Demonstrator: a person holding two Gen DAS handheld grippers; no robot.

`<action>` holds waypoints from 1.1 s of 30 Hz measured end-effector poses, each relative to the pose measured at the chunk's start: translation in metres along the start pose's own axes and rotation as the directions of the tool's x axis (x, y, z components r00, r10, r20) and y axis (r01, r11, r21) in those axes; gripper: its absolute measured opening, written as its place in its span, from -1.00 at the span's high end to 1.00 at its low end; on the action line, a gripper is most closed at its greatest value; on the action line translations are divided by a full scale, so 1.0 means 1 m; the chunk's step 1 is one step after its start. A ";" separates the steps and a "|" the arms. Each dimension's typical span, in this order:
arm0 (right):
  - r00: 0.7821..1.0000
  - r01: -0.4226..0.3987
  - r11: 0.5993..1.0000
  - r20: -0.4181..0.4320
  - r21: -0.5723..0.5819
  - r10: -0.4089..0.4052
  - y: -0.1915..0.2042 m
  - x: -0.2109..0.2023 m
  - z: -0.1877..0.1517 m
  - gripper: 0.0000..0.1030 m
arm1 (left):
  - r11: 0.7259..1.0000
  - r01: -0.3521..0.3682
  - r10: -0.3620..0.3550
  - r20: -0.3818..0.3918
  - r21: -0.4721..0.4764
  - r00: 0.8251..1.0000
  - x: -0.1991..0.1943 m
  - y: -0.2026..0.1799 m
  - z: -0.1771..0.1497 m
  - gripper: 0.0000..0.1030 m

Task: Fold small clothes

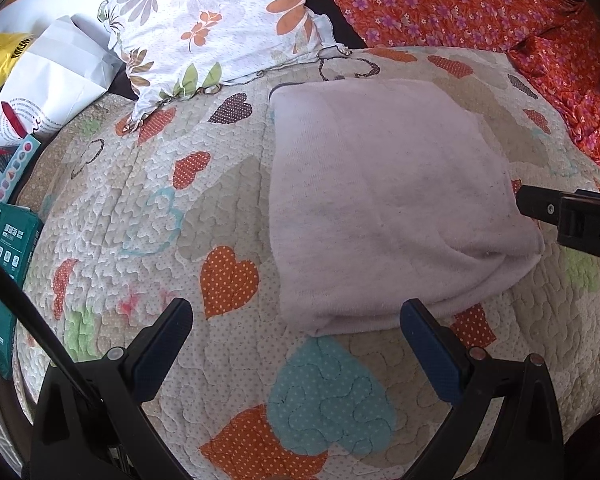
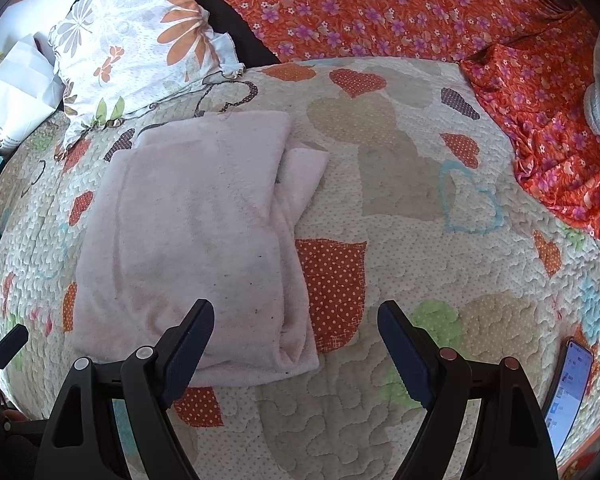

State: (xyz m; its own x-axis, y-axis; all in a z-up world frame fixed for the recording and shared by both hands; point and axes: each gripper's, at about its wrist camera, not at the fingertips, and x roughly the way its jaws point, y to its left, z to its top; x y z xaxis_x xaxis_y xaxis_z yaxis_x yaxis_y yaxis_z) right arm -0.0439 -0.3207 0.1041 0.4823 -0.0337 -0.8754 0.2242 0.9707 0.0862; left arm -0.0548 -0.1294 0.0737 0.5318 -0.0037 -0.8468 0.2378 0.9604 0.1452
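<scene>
A pale pink garment (image 1: 384, 200) lies folded into a rectangle on the heart-patterned quilt (image 1: 148, 208). It also shows in the right wrist view (image 2: 188, 240), with a folded layer sticking out on its right side. My left gripper (image 1: 296, 336) is open and empty, just in front of the garment's near edge. My right gripper (image 2: 296, 340) is open and empty, over the garment's near right corner. Its tip also shows in the left wrist view (image 1: 540, 204), at the garment's right edge.
A floral white pillow (image 1: 216, 20) lies at the far left of the quilt. An orange flowered cloth (image 2: 420, 12) covers the back and right. A white bag (image 1: 48, 76) and green boxes (image 1: 8, 248) lie to the left. A phone (image 2: 568, 396) lies at the quilt's right edge.
</scene>
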 end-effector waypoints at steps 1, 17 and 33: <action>1.000 0.000 1.000 0.000 0.000 0.000 0.000 0.000 0.000 -0.70 | 1.000 -0.002 0.002 -0.001 0.001 1.000 0.001 0.000 0.001 -1.00; 1.000 0.013 1.000 0.007 0.003 -0.013 -0.005 0.001 0.005 -0.70 | 1.000 0.014 -0.014 -0.012 -0.004 1.000 0.012 -0.006 0.020 -1.00; 1.000 0.017 1.000 0.000 -0.006 -0.017 -0.005 0.005 0.007 -0.70 | 0.999 0.030 -0.031 -0.031 -0.035 0.999 0.019 0.000 0.030 -1.00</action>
State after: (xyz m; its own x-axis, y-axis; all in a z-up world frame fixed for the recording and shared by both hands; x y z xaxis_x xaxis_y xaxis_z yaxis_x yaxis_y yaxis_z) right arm -0.0369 -0.3268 0.1027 0.4786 -0.0502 -0.8766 0.2277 0.9713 0.0687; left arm -0.0207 -0.1378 0.0731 0.4990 -0.0251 -0.8663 0.2249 0.9691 0.1014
